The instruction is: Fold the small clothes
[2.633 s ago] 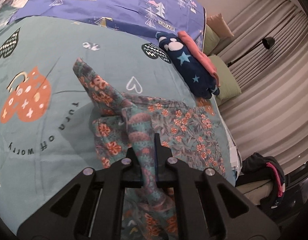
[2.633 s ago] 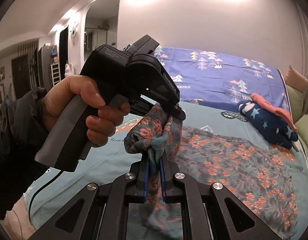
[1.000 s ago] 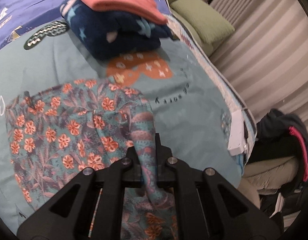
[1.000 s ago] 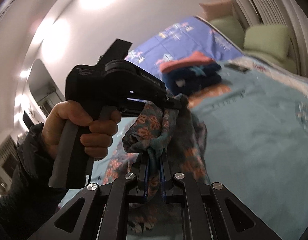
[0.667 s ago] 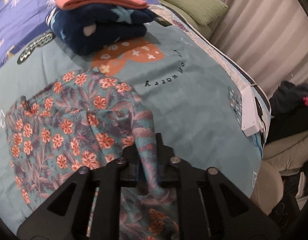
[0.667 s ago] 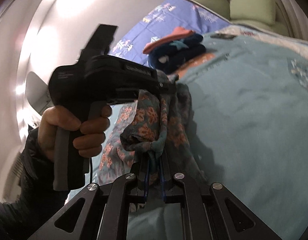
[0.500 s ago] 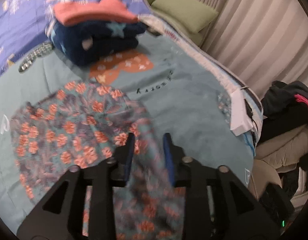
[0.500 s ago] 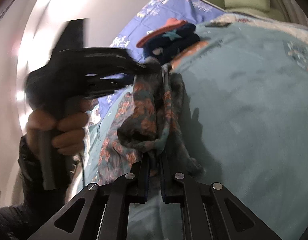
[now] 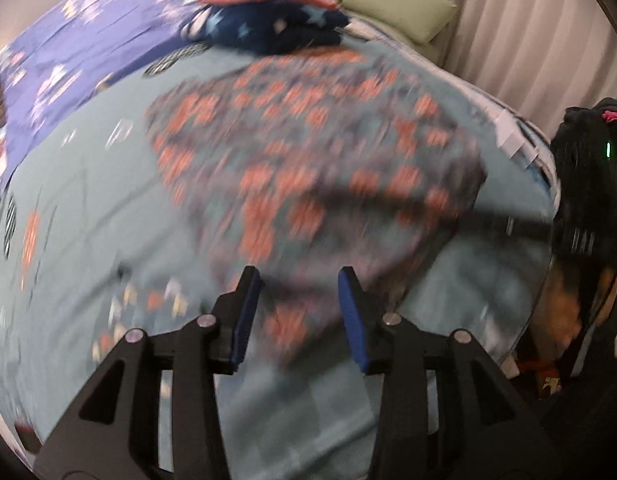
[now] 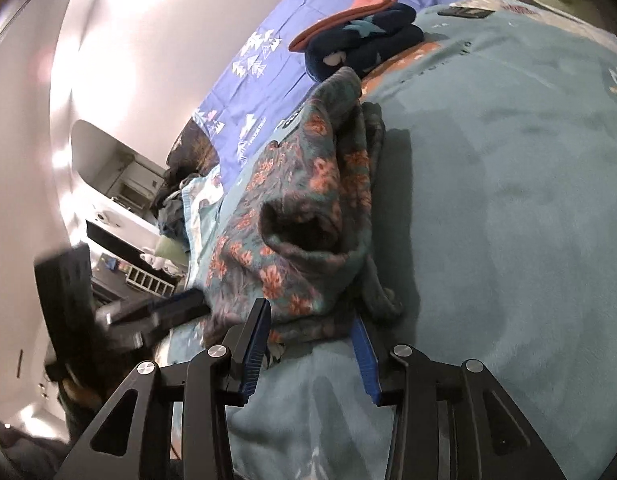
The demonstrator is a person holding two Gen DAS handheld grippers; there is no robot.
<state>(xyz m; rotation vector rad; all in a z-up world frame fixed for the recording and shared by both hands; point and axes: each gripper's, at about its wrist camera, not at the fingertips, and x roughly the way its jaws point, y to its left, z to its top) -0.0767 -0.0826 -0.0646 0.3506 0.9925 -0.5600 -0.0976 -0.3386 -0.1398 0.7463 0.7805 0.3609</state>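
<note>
Release looks like the step: the teal fleece garment with orange flowers [image 10: 308,208] lies on the teal bed cover [image 10: 508,200], folded over. Left gripper [image 9: 299,312] and right gripper [image 10: 310,344] have just spread, pinching nothing.

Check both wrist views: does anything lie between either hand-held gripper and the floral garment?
Nothing visible does. The floral garment lies on the bedspread directly before the open right hand-held gripper and left hand-held gripper.
</note>
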